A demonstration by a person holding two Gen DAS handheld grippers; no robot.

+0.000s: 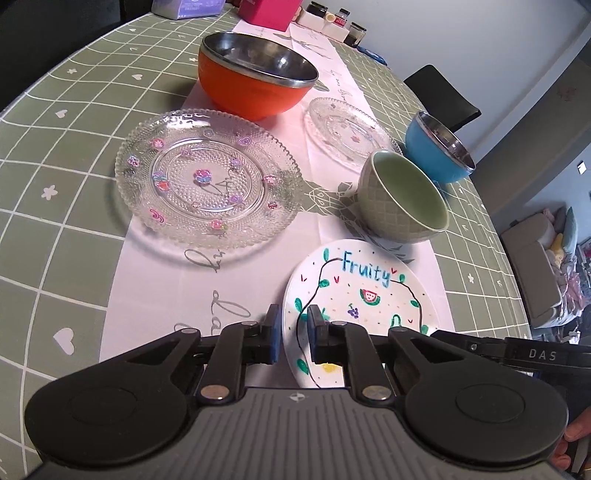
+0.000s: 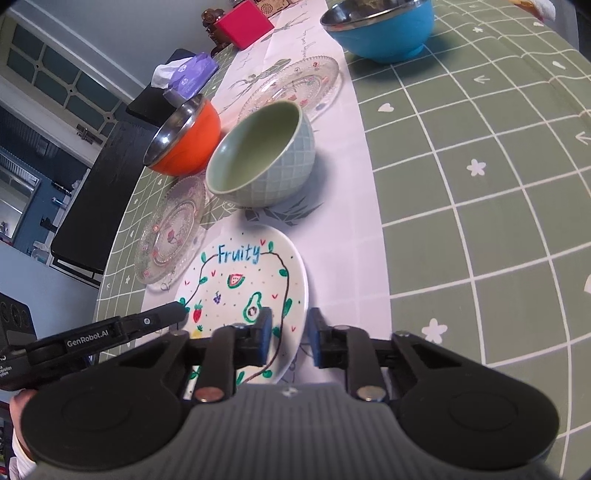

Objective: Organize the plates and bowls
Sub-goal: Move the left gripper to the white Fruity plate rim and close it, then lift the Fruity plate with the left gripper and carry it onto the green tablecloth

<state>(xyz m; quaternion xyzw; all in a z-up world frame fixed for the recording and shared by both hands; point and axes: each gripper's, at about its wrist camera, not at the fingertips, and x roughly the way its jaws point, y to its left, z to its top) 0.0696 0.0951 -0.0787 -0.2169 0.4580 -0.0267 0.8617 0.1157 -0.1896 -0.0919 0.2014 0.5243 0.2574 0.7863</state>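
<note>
A white "Fruity" plate lies on the white runner. My left gripper straddles its left rim, one finger on each side, jaws narrowly apart. My right gripper straddles its right rim the same way. Whether either pinches the rim I cannot tell. A green ceramic bowl stands just beyond the plate. A large glass plate, a smaller glass plate, an orange bowl and a blue bowl sit around it.
A green checked tablecloth covers the table. A pink box, jars and a tissue pack stand at the far end. A black chair is beside the table.
</note>
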